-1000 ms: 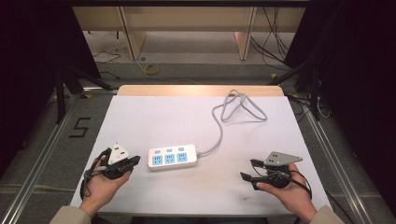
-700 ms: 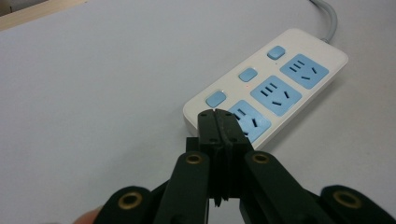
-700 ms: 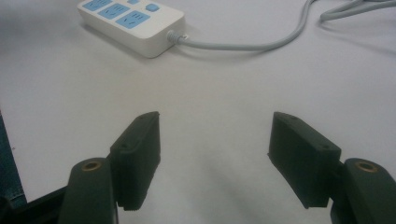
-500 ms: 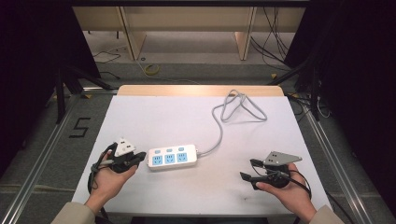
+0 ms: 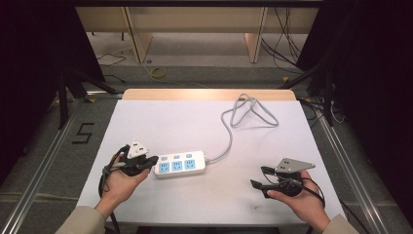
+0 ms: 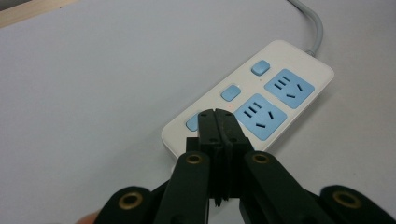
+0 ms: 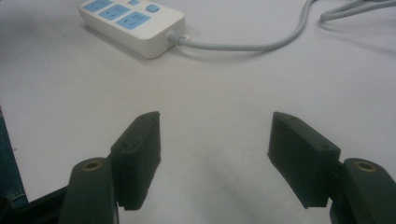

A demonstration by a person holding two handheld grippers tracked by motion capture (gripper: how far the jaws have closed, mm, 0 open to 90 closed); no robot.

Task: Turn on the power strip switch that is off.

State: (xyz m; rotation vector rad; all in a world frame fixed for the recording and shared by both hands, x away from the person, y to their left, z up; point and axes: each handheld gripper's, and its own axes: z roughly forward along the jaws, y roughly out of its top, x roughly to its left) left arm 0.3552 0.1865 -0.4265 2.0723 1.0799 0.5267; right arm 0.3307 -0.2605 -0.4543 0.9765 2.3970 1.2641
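Leftmost, the left hand (image 5: 119, 183) was seen entering from the near edge of the table (image 5: 160, 122), palm up and angled toward the far right, with a pale sleeve (image 5: 80, 222) covering the forearm. The left gripper (image 5: 152, 160) was cradled in that hand and pointed rightward, its black jaws pressed together with nothing between them. In the left gripper view, the joined jaw tips (image 6: 218, 122) were held over the near left end of the power strip (image 6: 252, 105), in front of the nearest blue button (image 6: 192, 123); whether they touched it could not be told.

Near the middle of the table, slightly left and toward the near side, the white power strip (image 5: 179, 165) was laid flat, its three blue sockets and three blue buttons facing up. Its grey cable (image 5: 243, 114) was run from the right end toward the far right, where it was looped loosely on the tabletop.

Well apart, at the near right, the right hand (image 5: 297, 197) was rested low over the table, wrapped around the right gripper (image 5: 260, 178), which was pointed left toward the strip. A grey three-cornered plate (image 5: 292, 165) was carried on its top. In the right gripper view, its jaws were spread wide over bare tabletop, and the strip (image 7: 130, 21) was seen far beyond them.
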